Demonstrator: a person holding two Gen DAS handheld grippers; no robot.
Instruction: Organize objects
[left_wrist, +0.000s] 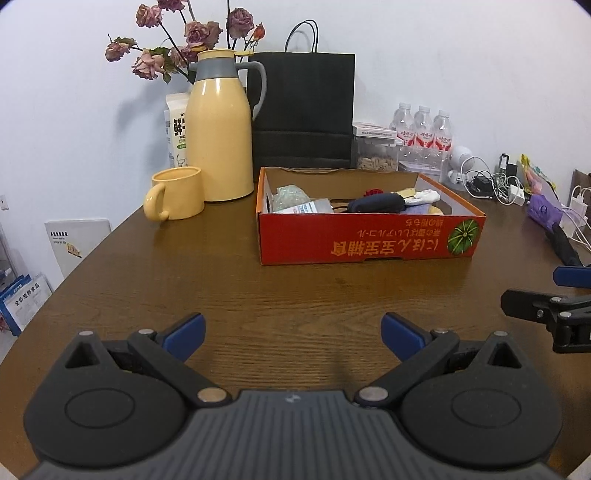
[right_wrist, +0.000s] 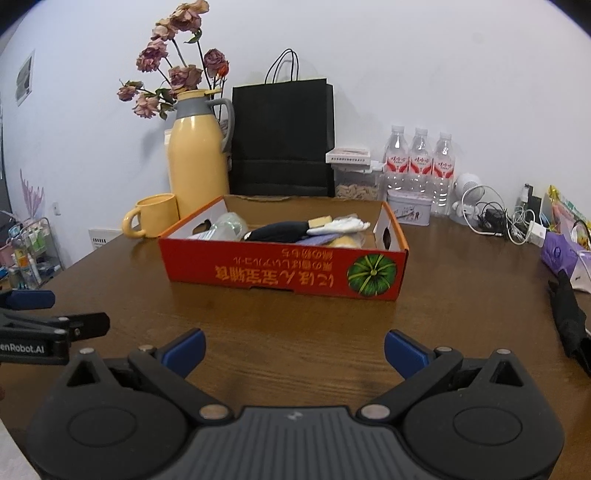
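Observation:
A red cardboard box (left_wrist: 369, 242) (right_wrist: 284, 271) sits in the middle of the brown wooden table (left_wrist: 295, 295) (right_wrist: 295, 317). Inside it lie a dark pouch (left_wrist: 376, 203) (right_wrist: 277, 230), a clear bag of pale items (left_wrist: 291, 195) (right_wrist: 231, 226), white cloth (left_wrist: 424, 195) (right_wrist: 343, 225) and other small things. My left gripper (left_wrist: 293, 332) is open above the near table, nothing between its blue pads. My right gripper (right_wrist: 295, 349) is also open and empty. Each gripper shows at the edge of the other's view, the right gripper (left_wrist: 554, 295) and the left gripper (right_wrist: 48, 314).
A yellow thermos jug (left_wrist: 219, 129) (right_wrist: 197, 151) and yellow mug (left_wrist: 177, 199) (right_wrist: 151, 216) stand left of the box. Behind are a black paper bag (left_wrist: 301, 110), dried roses (left_wrist: 177, 40), three water bottles (left_wrist: 424, 129) and tangled chargers (left_wrist: 491, 182). A folded black umbrella (right_wrist: 570, 321) lies right.

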